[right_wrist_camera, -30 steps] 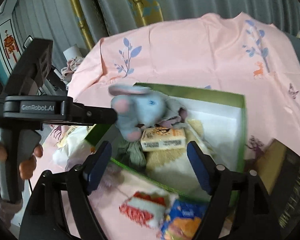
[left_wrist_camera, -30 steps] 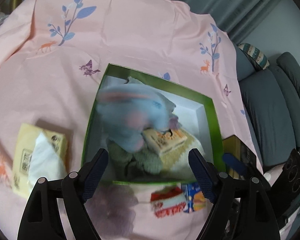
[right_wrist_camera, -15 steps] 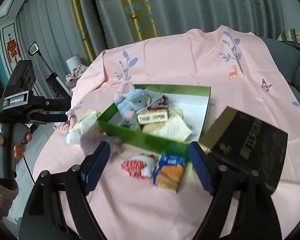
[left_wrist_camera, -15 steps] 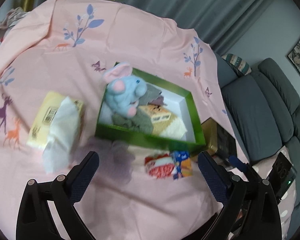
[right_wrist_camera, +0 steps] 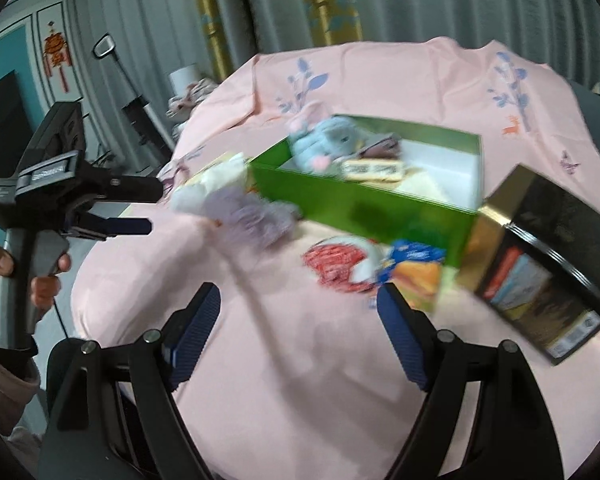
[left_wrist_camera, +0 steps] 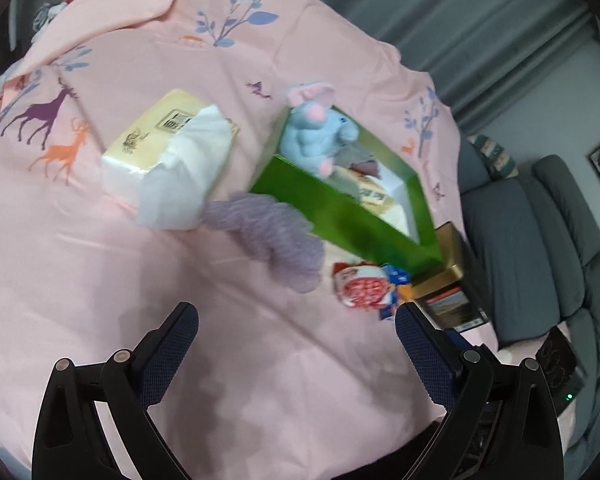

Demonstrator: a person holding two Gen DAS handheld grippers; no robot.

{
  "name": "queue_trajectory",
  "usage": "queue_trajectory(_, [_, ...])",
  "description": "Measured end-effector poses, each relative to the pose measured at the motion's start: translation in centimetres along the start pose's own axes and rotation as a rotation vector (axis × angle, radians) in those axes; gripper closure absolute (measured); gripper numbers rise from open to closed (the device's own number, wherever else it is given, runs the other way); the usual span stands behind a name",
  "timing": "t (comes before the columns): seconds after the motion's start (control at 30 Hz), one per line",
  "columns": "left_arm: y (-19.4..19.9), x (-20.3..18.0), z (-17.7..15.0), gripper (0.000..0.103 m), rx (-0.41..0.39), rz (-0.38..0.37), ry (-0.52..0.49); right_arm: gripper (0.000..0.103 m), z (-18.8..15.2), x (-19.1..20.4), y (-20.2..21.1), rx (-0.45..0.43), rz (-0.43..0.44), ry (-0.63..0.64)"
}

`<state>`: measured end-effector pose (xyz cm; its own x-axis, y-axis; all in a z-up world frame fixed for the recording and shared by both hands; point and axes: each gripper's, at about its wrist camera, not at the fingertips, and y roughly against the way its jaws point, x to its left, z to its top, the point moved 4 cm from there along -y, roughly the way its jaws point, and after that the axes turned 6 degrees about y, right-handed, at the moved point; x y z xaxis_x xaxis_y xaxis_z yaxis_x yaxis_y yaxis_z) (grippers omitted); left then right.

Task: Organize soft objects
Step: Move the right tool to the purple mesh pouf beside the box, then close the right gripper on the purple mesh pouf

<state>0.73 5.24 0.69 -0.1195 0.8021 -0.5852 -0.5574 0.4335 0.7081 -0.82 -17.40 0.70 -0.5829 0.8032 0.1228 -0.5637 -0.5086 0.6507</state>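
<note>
A green box (left_wrist_camera: 340, 216) on the pink cloth holds a blue plush toy (left_wrist_camera: 312, 140) at its left end, beside a folded cream cloth and a small yellow pack. A fuzzy purple soft item (left_wrist_camera: 272, 236) lies on the cloth against the box's front wall. My left gripper (left_wrist_camera: 296, 316) hangs open and empty well in front of it. My right gripper (right_wrist_camera: 299, 298) is also open and empty, short of the purple item (right_wrist_camera: 248, 216) and the green box (right_wrist_camera: 360, 208). The plush (right_wrist_camera: 324, 140) shows in this view too. A hand holds the left gripper (right_wrist_camera: 152, 206) off to the left.
A tissue pack (left_wrist_camera: 172, 160) lies left of the box. A red-and-white snack bag (left_wrist_camera: 360, 288) and a blue-orange packet (right_wrist_camera: 412, 272) lie before it. An open black-and-gold tin (right_wrist_camera: 548, 264) stands at the right. A grey sofa (left_wrist_camera: 540, 220) is beyond the table's right edge.
Both grippers have drawn back from the green box toward the near side of the table. The blue plush, earlier blurred by the left fingers, now rests in the box. The left jaws stand wider.
</note>
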Motion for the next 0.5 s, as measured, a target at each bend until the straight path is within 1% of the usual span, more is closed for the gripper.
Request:
queue_trajectory(0.1, [-0.6, 0.7, -0.3, 0.004, 0.009, -0.022, 0.025, 0.023, -0.2, 1.4, -1.4, 0.017, 0.016, 0.018])
queue_trajectory(0.3, [-1.8, 2.0, -0.5, 0.004, 0.032, -0.071, 0.085, 0.023, -0.3, 3.8, -4.2, 0.048, 0.074, 0.048])
queue_trajectory(0.5, [-3.1, 2.8, 0.5, 0.004, 0.043, -0.084, 0.127, 0.023, 0.9, 4.7, -7.1, 0.059, 0.096, 0.071])
